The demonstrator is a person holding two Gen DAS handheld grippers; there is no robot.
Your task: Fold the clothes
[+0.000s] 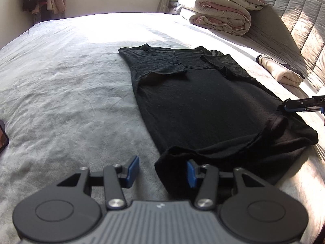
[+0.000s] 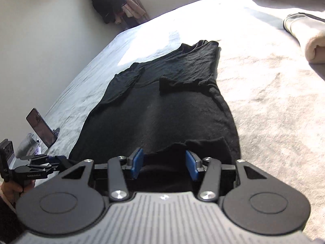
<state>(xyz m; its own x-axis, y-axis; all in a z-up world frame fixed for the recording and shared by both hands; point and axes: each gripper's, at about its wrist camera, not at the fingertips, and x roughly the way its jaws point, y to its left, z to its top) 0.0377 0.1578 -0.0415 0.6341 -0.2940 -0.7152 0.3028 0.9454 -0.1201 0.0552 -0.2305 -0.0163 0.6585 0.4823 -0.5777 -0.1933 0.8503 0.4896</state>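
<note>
Black T-shirt [image 1: 203, 105] spread flat on a pale bed [image 1: 71, 101], collar end away from both cameras, hem end nearest. Both short sleeves already turned inward across the chest, each long side tucked in to leave a narrow panel. Hem still loose and rumpled, one corner flipped up at the near edge. By the look of it, roughly halfway: sides done, lengthwise fold from hem toward collar still to come.

Left gripper [image 1: 162, 169] at the shirt's near-left hem corner, blue pads parted about halfway; one pad on bare sheet, the other against the bunched cloth, nothing pinched between them. Right gripper [image 2: 164, 165] over the hem on the shirt's other side, jaws likewise half open, dark fabric lying between the pads but not squeezed. Seen from the left camera, right gripper's tip at the shirt's far-right edge.

Beyond the shirt's collar, toward the headboard: stack of folded quilts [image 1: 219, 10]. Just off the shirt's right side: rolled cream garment [image 1: 278, 71], apparently finished earlier work. Off the shirt's left side: phone [image 2: 40, 126] propped upright on the sheet.
</note>
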